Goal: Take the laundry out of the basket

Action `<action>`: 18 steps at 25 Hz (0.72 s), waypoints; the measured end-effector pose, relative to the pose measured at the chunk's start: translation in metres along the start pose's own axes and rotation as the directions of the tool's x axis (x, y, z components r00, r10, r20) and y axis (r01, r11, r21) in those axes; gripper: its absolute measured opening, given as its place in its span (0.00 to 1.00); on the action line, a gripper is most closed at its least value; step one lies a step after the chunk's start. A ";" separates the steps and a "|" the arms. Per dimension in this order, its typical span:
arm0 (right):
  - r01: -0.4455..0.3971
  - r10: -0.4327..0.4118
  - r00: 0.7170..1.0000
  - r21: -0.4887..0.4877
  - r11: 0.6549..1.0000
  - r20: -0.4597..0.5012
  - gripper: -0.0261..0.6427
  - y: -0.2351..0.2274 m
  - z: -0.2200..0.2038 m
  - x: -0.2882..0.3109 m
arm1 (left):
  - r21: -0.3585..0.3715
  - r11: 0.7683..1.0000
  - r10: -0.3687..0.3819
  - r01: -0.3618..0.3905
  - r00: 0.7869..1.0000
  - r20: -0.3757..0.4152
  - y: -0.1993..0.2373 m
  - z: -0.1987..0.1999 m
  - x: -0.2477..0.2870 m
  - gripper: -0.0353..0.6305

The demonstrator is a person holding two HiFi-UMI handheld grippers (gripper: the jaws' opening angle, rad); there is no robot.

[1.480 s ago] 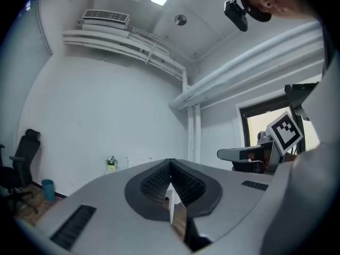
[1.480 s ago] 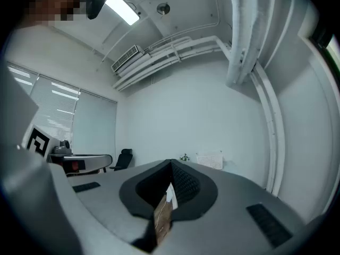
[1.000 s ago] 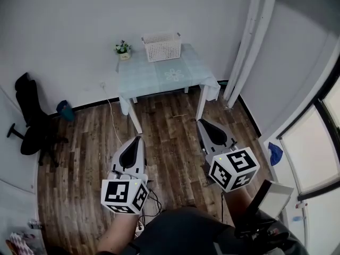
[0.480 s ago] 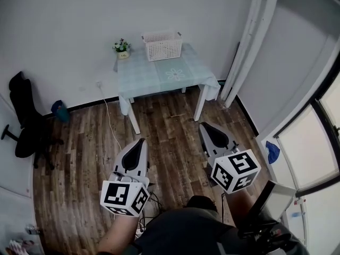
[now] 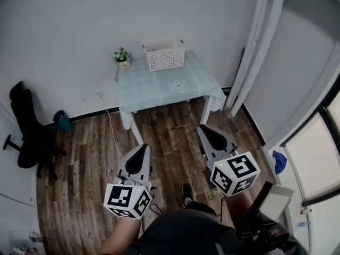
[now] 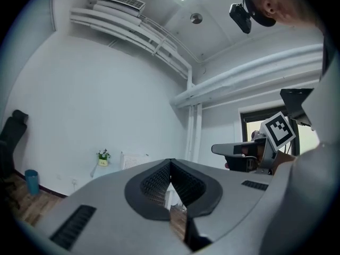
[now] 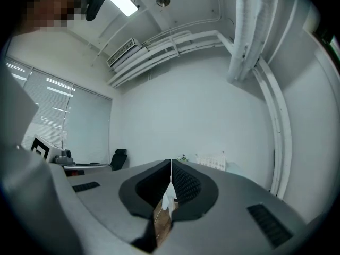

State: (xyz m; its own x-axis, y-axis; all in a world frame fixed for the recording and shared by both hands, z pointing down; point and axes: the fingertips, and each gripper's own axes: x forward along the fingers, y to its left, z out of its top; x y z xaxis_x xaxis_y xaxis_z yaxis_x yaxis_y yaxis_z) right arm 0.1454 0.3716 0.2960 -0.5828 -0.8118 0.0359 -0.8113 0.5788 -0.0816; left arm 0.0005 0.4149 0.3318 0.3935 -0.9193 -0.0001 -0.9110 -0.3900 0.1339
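Note:
A white laundry basket [image 5: 163, 53] stands at the back of a small table [image 5: 159, 89] with a pale blue cloth, against the far wall. From here nothing inside the basket shows. Both grippers hang over the wooden floor, well short of the table. My left gripper [image 5: 142, 149] is shut and holds nothing; my right gripper [image 5: 203, 129] is shut and holds nothing. In the left gripper view the shut gripper [image 6: 170, 162] points toward the basket [image 6: 134, 160]. In the right gripper view the gripper [image 7: 170, 162] has the basket [image 7: 211, 160] far off to its right.
A small potted plant [image 5: 122, 57] sits on the table left of the basket. A black office chair [image 5: 25, 134] and a blue bin [image 5: 62, 120] stand at the left wall. A cable [image 5: 109, 116] runs over the floor. White pipes [image 5: 255, 47] and a window are at the right.
The view has shifted, and the table and basket now sit a little lower in the frame. A shoe has come into view between the grippers. Both grippers stay shut.

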 end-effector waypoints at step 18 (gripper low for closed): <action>-0.099 0.103 0.993 0.067 0.993 -0.052 0.06 -0.157 -0.001 0.164 | 0.031 0.997 0.066 -0.064 0.994 -0.082 0.047 0.007 0.230 0.06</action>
State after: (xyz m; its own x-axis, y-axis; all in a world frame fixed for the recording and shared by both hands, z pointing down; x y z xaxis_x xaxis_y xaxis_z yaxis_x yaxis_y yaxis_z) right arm 0.1774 0.1479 0.3152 -0.6648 -0.7428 0.0794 -0.7445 0.6502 -0.1514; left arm 0.0476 0.1843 0.3315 0.3410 -0.9358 0.0897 -0.9377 -0.3318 0.1031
